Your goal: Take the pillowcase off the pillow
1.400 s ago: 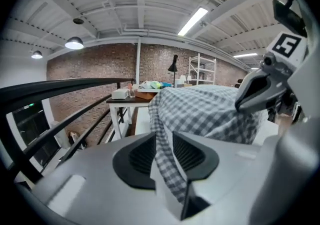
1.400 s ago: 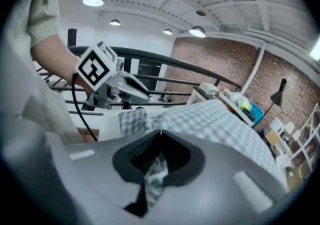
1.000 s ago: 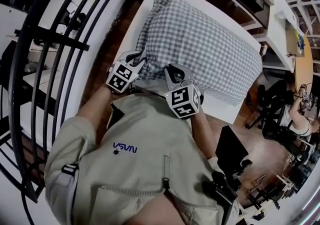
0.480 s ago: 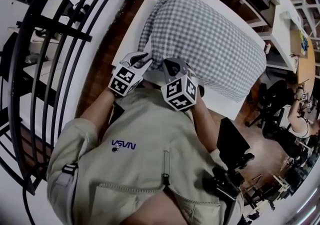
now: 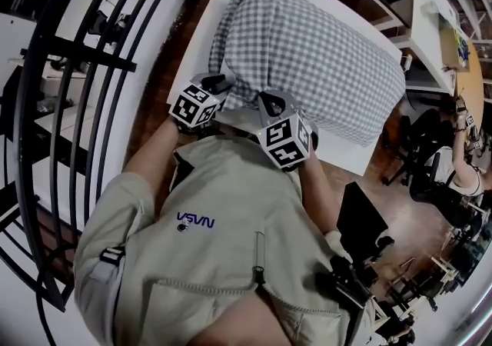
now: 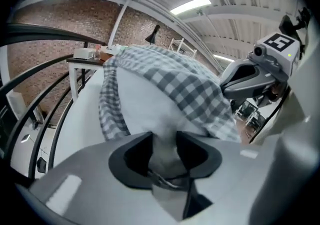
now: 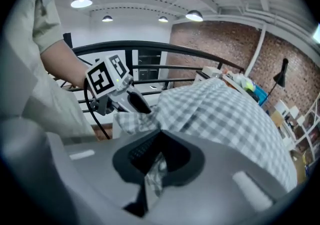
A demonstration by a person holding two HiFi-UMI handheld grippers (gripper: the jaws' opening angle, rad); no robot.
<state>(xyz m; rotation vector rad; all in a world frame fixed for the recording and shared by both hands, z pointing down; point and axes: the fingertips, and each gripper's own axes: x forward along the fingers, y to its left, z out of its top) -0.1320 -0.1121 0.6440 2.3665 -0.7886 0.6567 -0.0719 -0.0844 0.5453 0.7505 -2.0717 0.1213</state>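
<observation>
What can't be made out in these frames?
Pillowcase mouth: head view, behind left gripper and right gripper.
Whether left pads press the pillow: left gripper view; jaws have just been opening, white fabric fills the gap.
Table near edge: head view, under the person's chest.

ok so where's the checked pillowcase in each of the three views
head view: pillowcase upper centre, on the white table.
left gripper view: centre, draped over the white pillow.
right gripper view: centre to right, its edge pinched in the right hand-held gripper.
shared landmark: the black curved railing, at the left in the head view.
</observation>
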